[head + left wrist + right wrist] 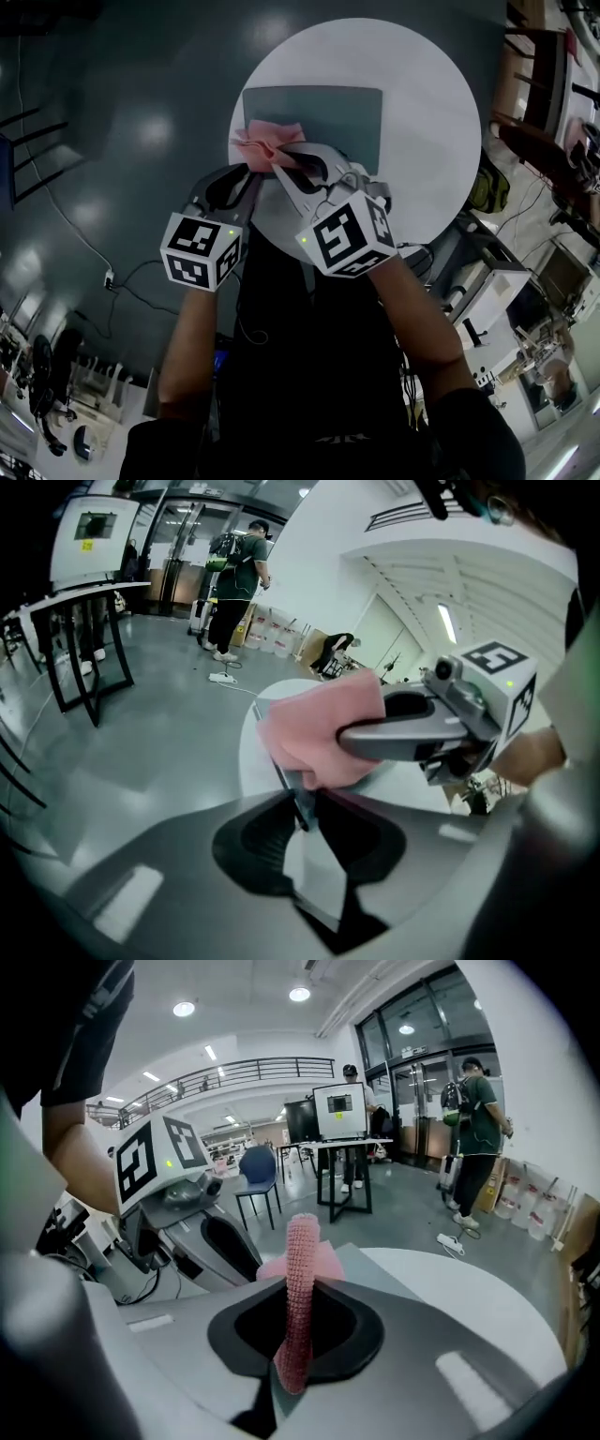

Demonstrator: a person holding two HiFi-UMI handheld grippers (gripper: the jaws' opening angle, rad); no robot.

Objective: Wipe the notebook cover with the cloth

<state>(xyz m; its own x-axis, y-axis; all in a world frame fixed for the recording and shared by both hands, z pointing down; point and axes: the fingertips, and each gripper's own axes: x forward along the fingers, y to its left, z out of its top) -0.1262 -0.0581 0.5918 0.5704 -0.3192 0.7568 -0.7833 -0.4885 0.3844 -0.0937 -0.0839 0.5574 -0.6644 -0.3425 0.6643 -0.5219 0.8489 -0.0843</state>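
Right gripper view showed the right tongs closed on the pink cloth, which stood up between the jaws as a narrow bunched ridge. Just beside it the left tongs stood partly apart, a sliver of white showing between the jaws. The near edge of the grey notebook reached toward that mouth, but nothing looked pressed there. That notebook lay flat on the round tabletop, with the cloth over its near left corner. Bunched so tightly, the cloth would likely wipe only a thin stripe. With nothing pinning the notebook, a firm stroke could shove it along, and the two tongs, crowded at that corner, might knock together. No container showed near the notebook.
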